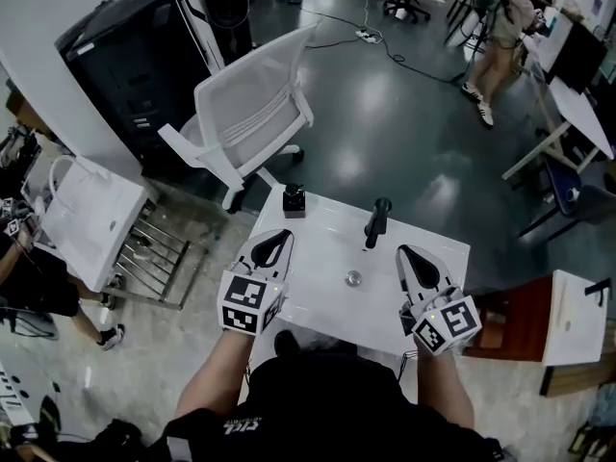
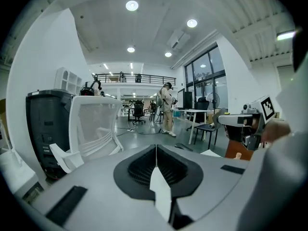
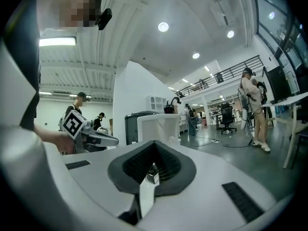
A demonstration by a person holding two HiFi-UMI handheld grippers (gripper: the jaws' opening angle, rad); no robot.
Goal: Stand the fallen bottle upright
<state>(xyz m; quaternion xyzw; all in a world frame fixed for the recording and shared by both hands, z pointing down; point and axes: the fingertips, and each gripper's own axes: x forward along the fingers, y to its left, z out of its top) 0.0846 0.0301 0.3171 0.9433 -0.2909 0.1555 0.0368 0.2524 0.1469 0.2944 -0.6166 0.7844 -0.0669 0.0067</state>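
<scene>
A dark bottle [image 1: 376,221] is on the small white table [image 1: 318,296], near its far edge. It shows as a long shape pointing away from me, and I cannot tell whether it stands or lies. My left gripper [image 1: 277,239] hovers over the table's left part, shut and empty. My right gripper [image 1: 410,255] hovers over the right part, just right of the bottle and nearer to me, also shut and empty. In the left gripper view the jaws [image 2: 155,146] meet in a closed line. In the right gripper view the jaws [image 3: 153,144] are closed too. Neither touches the bottle.
A small black object [image 1: 294,200] stands at the table's far left edge. A small shiny round thing [image 1: 354,278] lies mid-table. A white mesh office chair [image 1: 252,114] stands beyond the table, and a white bag [image 1: 87,215] on a wire rack is to the left. A person [image 1: 496,37] stands far off.
</scene>
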